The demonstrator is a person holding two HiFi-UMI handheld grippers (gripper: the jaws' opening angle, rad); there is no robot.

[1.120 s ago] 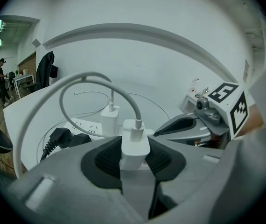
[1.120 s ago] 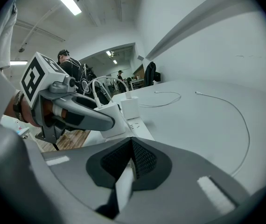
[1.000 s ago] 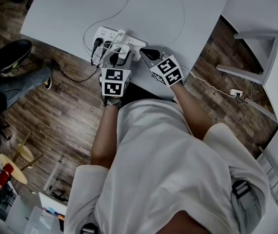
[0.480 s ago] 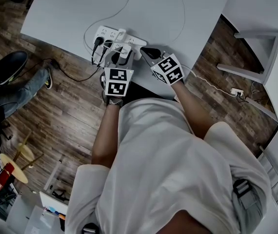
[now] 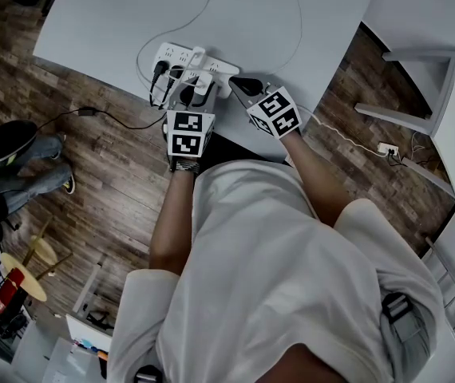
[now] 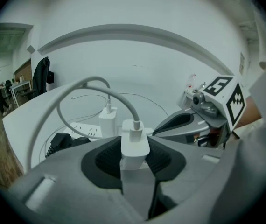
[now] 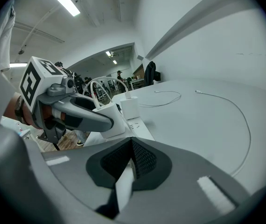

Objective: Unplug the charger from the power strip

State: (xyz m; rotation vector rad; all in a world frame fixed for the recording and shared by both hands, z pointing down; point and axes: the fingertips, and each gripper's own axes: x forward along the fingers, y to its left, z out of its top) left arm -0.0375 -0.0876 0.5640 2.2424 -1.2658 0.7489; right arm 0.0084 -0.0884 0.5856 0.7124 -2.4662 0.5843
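Observation:
A white power strip (image 5: 172,55) lies near the white table's (image 5: 116,22) front edge, with black plugs (image 5: 160,71) and a second white charger (image 5: 196,57) in it. My left gripper (image 5: 189,96) is shut on a white charger block (image 6: 134,146), whose cable loops up from its top. In the right gripper view that charger (image 7: 109,119) stands on the strip's near end (image 7: 140,125); its prongs are hidden. My right gripper (image 5: 235,84) is shut, with its tip at the strip's right end beside the left one (image 7: 102,121).
Thin white cables (image 5: 295,30) curl across the table behind the strip. A black cord (image 5: 108,118) trails over the wooden floor at the left, where a person's legs (image 5: 20,158) stand. A white shelf frame (image 5: 443,94) is at the right.
Both grippers and the charger stay where they were. The person's leg and shoe on the floor at the left have moved down and away from the table.

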